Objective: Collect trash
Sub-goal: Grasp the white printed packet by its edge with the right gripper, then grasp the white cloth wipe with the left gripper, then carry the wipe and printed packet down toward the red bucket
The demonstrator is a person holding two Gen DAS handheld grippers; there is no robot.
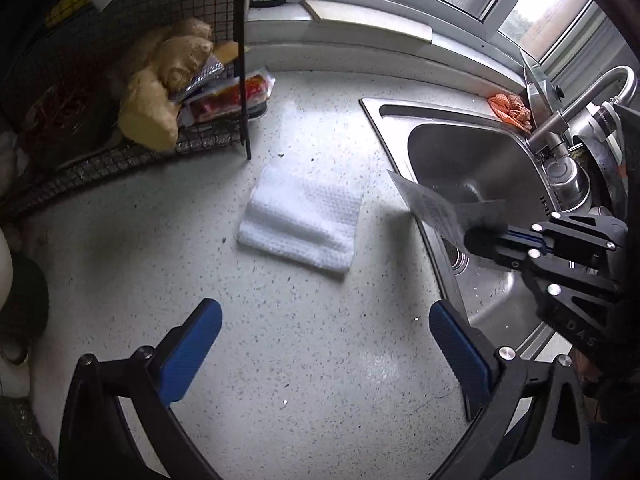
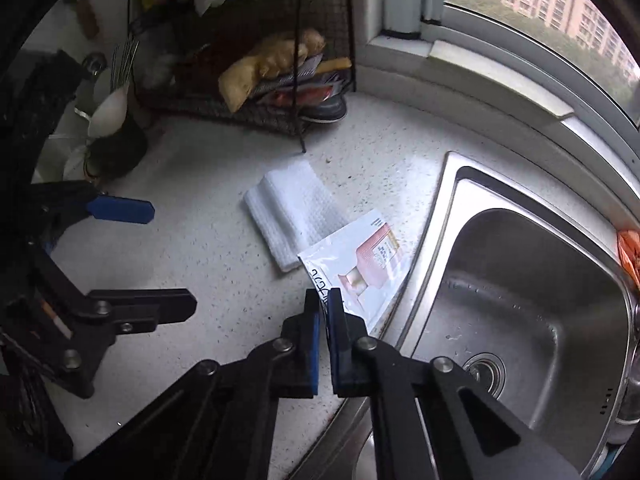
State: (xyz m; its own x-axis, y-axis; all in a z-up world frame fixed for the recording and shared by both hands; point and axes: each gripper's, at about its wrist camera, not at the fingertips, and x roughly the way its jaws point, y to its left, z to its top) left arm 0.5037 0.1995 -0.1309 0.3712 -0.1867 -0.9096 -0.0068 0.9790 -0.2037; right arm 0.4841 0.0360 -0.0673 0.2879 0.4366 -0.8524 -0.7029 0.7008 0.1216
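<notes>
A white printed packet (image 2: pixel 360 264) with a pink picture is pinched at its corner by my right gripper (image 2: pixel 323 304), held over the counter edge beside the sink. In the left wrist view the same packet (image 1: pixel 430 208) shows edge-on, held by the right gripper (image 1: pixel 476 236). A folded white paper towel (image 1: pixel 300 224) lies flat on the speckled counter; it also shows in the right wrist view (image 2: pixel 294 216). My left gripper (image 1: pixel 324 332) is open and empty, hovering above the counter just in front of the towel. Its fingers (image 2: pixel 120 209) show at the left of the right wrist view.
A steel sink (image 2: pixel 520 300) with a tap (image 1: pixel 560 120) fills the right side. A black wire rack (image 2: pixel 256 80) holding ginger (image 1: pixel 160 92) and sachets stands at the back left. An orange cloth (image 1: pixel 510 110) lies on the sink rim. The window sill (image 1: pixel 360 20) runs behind.
</notes>
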